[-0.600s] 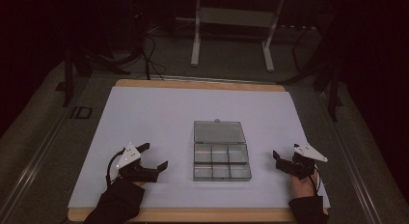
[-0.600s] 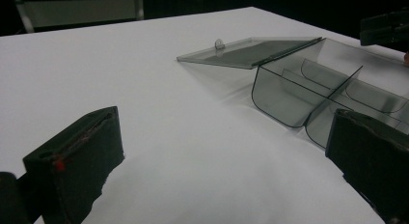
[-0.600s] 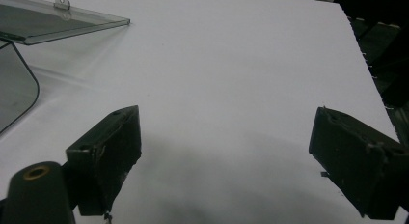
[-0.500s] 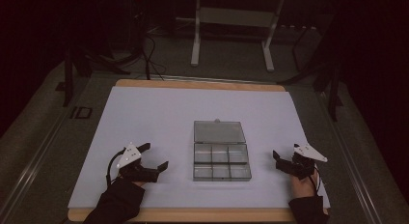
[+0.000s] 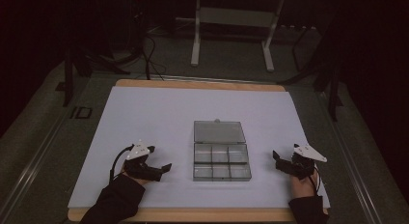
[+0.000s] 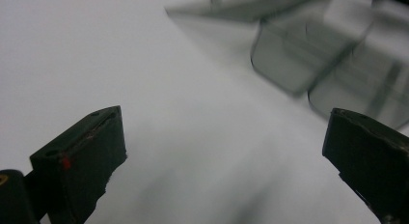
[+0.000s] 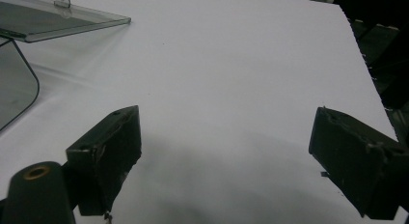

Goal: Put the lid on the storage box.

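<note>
1. Progress looks nil: the compartment box [image 5: 221, 156] sits mid-table toward the near edge, lid laid open, cells seemingly empty.
2. We hold the left gripper [image 5: 155, 167] and right gripper [image 5: 279, 159] beside it, jaws apart, gripping nothing.

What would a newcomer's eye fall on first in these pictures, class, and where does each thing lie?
First, the clear plastic compartment box in the middle of the white table top, its lid folded open flat behind six compartments that look empty. Then the two grippers resting on either side of it: the left gripper and the right gripper, both with jaws open and holding nothing.
</note>
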Demonstrator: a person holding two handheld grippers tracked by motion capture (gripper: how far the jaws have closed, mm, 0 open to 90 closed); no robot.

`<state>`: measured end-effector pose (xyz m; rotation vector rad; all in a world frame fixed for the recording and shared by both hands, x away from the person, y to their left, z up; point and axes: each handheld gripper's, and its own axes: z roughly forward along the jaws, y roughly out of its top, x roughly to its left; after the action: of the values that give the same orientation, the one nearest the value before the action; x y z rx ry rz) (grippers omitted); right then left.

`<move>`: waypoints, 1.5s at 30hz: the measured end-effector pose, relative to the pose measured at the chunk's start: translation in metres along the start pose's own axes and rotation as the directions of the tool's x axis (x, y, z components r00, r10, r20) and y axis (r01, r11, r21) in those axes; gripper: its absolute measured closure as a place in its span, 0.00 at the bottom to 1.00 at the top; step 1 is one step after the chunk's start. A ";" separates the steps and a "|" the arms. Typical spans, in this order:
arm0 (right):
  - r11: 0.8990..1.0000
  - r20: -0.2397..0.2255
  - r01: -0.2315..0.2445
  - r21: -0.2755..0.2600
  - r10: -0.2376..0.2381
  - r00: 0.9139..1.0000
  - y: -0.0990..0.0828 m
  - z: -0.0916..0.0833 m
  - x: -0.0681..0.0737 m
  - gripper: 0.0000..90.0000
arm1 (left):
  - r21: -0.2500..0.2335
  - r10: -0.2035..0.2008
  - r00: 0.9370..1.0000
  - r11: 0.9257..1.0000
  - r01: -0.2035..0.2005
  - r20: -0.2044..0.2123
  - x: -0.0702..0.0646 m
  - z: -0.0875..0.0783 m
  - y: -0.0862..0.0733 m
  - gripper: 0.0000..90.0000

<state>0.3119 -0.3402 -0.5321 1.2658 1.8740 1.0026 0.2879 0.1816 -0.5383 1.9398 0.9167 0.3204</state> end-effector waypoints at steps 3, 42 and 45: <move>1.000 0.000 -0.001 0.001 0.001 1.000 0.000 0.000 0.000 0.12 | 0.067 -0.007 1.000 0.998 0.006 0.011 -0.003 0.006 0.004 0.03; 1.000 -0.004 0.006 0.009 -0.006 1.000 0.000 0.001 0.001 0.13 | 0.125 -0.122 0.985 0.986 0.106 0.122 -0.004 0.071 0.112 0.04; 1.000 -0.005 0.003 0.006 -0.003 1.000 0.000 0.001 0.000 0.13 | 0.126 -0.155 0.982 0.982 0.141 0.110 -0.001 0.079 0.118 0.05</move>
<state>0.3125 -0.3397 -0.5324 1.2652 1.8837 1.0001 0.3866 0.0966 -0.4816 1.9614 1.0132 0.0638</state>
